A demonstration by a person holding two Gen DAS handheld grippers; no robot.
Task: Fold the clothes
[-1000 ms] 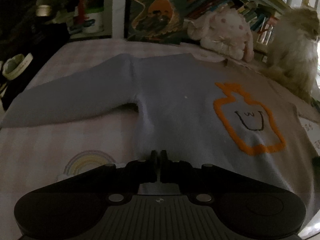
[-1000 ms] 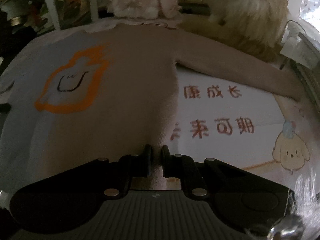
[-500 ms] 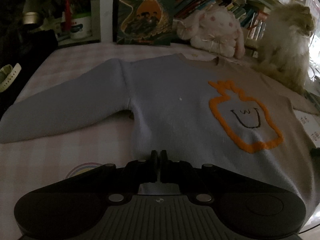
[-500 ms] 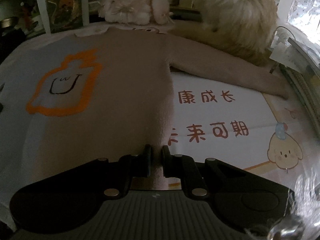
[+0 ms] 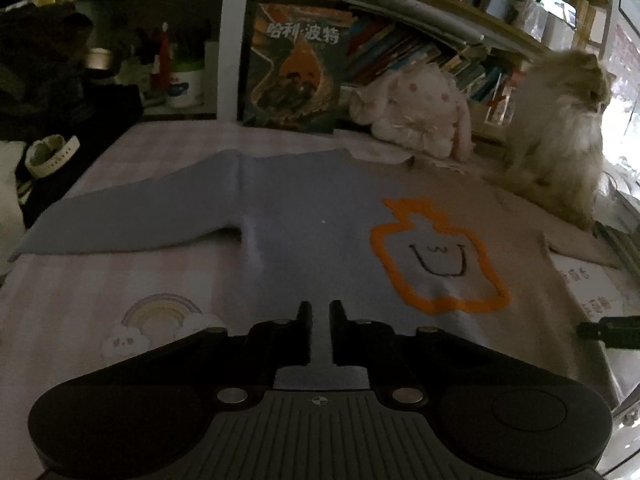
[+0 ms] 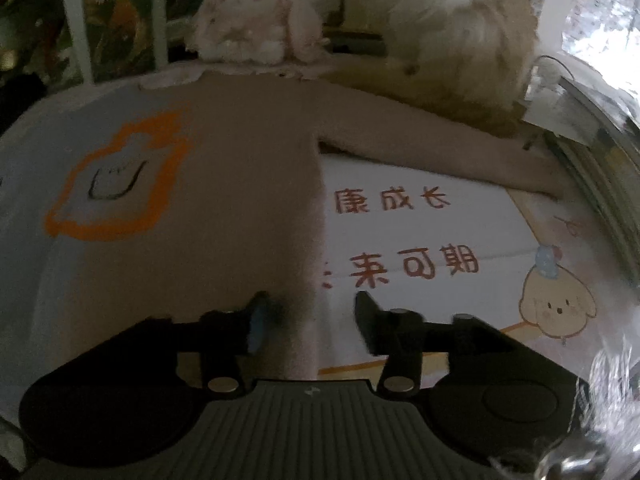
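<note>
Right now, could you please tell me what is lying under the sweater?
Under the sweater lie a pink checked sheet with a rainbow print and, rightward, a white lettered mat. What lies beneath the body is covered.

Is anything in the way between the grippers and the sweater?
Nothing visible is. The sweater lies flat right ahead of both. The left gripper is nearly shut over the hem; the right gripper is open at its side edge. The fluffy cat sits beyond the far sleeve.

Blue-beige sweater (image 5: 312,240) flat, sleeves spread
</note>
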